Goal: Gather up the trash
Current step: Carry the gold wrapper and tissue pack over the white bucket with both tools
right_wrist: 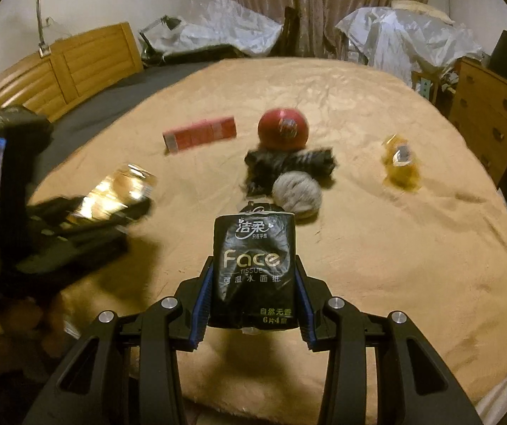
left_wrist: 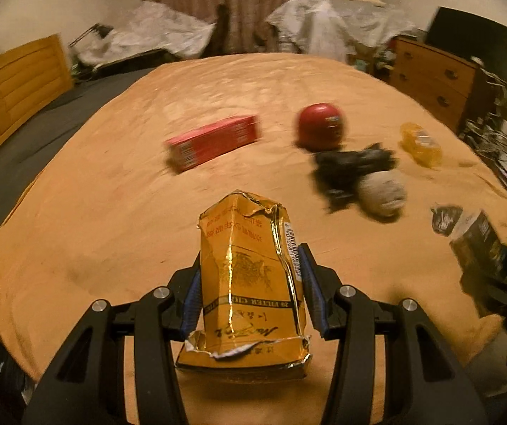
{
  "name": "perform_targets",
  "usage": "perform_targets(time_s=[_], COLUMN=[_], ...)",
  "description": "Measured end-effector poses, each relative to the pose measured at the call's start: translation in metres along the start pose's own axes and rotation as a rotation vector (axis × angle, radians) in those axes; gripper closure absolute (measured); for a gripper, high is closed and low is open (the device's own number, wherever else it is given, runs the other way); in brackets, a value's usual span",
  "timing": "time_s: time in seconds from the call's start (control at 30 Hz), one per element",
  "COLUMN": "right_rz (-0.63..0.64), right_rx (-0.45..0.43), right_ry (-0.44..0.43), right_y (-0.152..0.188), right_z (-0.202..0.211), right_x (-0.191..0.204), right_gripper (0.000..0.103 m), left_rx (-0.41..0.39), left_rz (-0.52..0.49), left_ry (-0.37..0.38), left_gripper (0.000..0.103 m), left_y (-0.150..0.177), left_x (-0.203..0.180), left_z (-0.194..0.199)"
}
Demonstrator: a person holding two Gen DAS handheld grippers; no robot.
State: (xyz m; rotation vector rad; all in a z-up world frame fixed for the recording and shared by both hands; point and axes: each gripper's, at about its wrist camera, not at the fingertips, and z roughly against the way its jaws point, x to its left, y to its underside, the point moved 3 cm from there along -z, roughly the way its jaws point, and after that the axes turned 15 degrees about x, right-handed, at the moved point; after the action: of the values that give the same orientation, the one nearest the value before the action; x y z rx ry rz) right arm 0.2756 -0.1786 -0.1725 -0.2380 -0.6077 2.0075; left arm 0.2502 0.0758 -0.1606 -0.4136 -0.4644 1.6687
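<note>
Pinching a torn cigarette pack [left_wrist: 249, 276], left fingers [left_wrist: 196, 283], right fingers [right_wrist: 205, 290] clamping "Face" tissue pack [right_wrist: 253, 272]

Each camera sits on a gripper and looks forward and down over the tan blanket [left_wrist: 76, 212]. Both face the curtain [right_wrist: 317, 7] at the far edge. Both see the red box [left_wrist: 214, 141] and red ball [right_wrist: 283, 129] near the middle.

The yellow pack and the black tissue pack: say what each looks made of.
Yellow pack, in the left gripper: thin card or paper with glossy gold trim, judging by torn, creased edges. Black tissue pack, in the right gripper: soft plastic film, slightly shiny and wrinkled, pinched at the top.
</note>
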Motion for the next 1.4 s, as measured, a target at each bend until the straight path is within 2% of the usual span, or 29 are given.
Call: perform_targets(time_s=[0.1,0.23,0.27,0.37,0.57,0.77,0.9,1.07,1.3,1.4], right_rz=[-0.002,-0.08,-0.095,-0.132,-0.213,-0.367,-0.473,-0.564,-0.586,-0.596], right_rx=[-0.057,-0.156,-0.172,-0.218,-0.193,-0.112,-0.022,0.1,0.139,0.133], right_ry=[0.024,0.116,0.135,0.212,0.27,0.325,0.311,0.251,0.212,0.208], right_y=[0.008,0.037,0.044,0.074,0.132,0.205,0.248,0.284,0.296,0.296], right_z=[0.053,0.124,0.134,0.166,0.205,0.25,0.259,0.244,0.214,0.211], right_x=[-0.015,-0.052,-0.058,-0.074,-0.114,-0.189,-0.237,-0.284,-0.295,-0.296], right_gripper=[0.061,0.061,0.061,0.061,0.061,0.061,0.061,0.061,0.061,0.061], left_rx=[-0.031,-0.071,-0.076,-0.093,-0.102,-0.089,-0.045,0.039,0.152,0.166], left_rz=[-0.09,-0.18,-0.201,-0.256,-0.385,-0.525,-0.628,-0.71,-0.761,-0.767], left_ry=[0.052,0.152,0.192,0.242,0.332,0.419,0.445,0.476,0.472,0.466], left_gripper=[0.056,0.056,0.056,0.056,0.056,0.056,0.056,0.056,0.056,0.056], left_y=[-0.004,-0.002,0.0,0.007,0.026,0.05,0.062,0.074,0.087,0.088], left_x=[-0.045,-0.105,-0.122,-0.157,-0.231,-0.298,-0.346,-0.389,-0.423,-0.426], left_z=[0.014,0.038,0.046,0.06,0.09,0.121,0.126,0.117,0.086,0.08])
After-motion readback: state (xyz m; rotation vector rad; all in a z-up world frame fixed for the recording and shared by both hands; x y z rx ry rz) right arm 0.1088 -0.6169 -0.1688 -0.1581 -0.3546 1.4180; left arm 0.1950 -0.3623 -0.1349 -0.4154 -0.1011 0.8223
